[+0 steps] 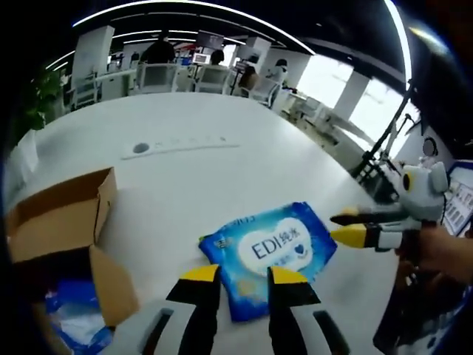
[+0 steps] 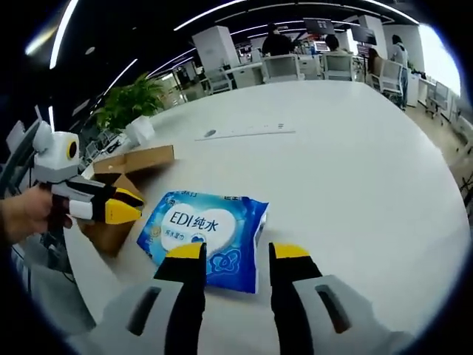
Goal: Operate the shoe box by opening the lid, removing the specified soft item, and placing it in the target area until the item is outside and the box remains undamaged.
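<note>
A blue soft pack of wet wipes (image 1: 267, 255) (image 2: 204, 237) lies flat on the white table, outside the box. The brown cardboard shoe box (image 1: 58, 244) (image 2: 122, 192) stands open at the table's edge, flaps up, with blue plastic inside (image 1: 70, 314). My left gripper (image 1: 244, 279) hovers open just short of the pack's near edge, nothing between its yellow-tipped fingers. My right gripper (image 2: 236, 255) is open too, above the pack's near edge. Each gripper also shows in the other's view: the right one (image 1: 355, 228) beside the pack, the left one (image 2: 111, 207) over the box.
The round white table (image 1: 222, 163) (image 2: 340, 163) stretches away with a small round inset and a thin strip (image 1: 181, 148) on it. A potted plant (image 2: 129, 107) stands at its edge. Office chairs, desks and seated people are far behind.
</note>
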Action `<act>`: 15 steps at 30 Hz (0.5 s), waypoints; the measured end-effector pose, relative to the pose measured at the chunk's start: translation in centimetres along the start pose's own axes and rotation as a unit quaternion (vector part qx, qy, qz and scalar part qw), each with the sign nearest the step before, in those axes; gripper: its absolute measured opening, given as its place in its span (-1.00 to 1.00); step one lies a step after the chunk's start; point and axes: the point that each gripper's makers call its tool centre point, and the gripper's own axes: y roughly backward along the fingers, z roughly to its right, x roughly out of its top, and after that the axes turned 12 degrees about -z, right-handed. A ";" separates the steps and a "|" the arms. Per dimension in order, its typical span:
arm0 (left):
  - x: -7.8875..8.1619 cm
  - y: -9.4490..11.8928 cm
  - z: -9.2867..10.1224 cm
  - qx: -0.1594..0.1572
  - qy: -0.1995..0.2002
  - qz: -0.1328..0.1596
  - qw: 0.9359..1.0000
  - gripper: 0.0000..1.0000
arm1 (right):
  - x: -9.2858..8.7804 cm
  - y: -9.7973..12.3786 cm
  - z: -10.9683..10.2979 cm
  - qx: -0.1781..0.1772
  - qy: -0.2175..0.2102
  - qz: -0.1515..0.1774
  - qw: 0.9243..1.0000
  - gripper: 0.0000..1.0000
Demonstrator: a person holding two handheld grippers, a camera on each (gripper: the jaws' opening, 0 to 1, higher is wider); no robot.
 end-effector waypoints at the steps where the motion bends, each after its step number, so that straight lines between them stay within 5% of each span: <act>1: 0.0 0.4 0.1 -0.001 -0.002 0.002 1.000 -0.49 | 0.1 0.2 0.0 -0.001 0.001 0.002 1.000 -0.36; 15: -0.6 5.0 -0.5 -0.009 -0.039 0.013 0.999 -0.38 | 0.9 2.4 -3.5 0.008 0.021 0.016 1.000 -0.31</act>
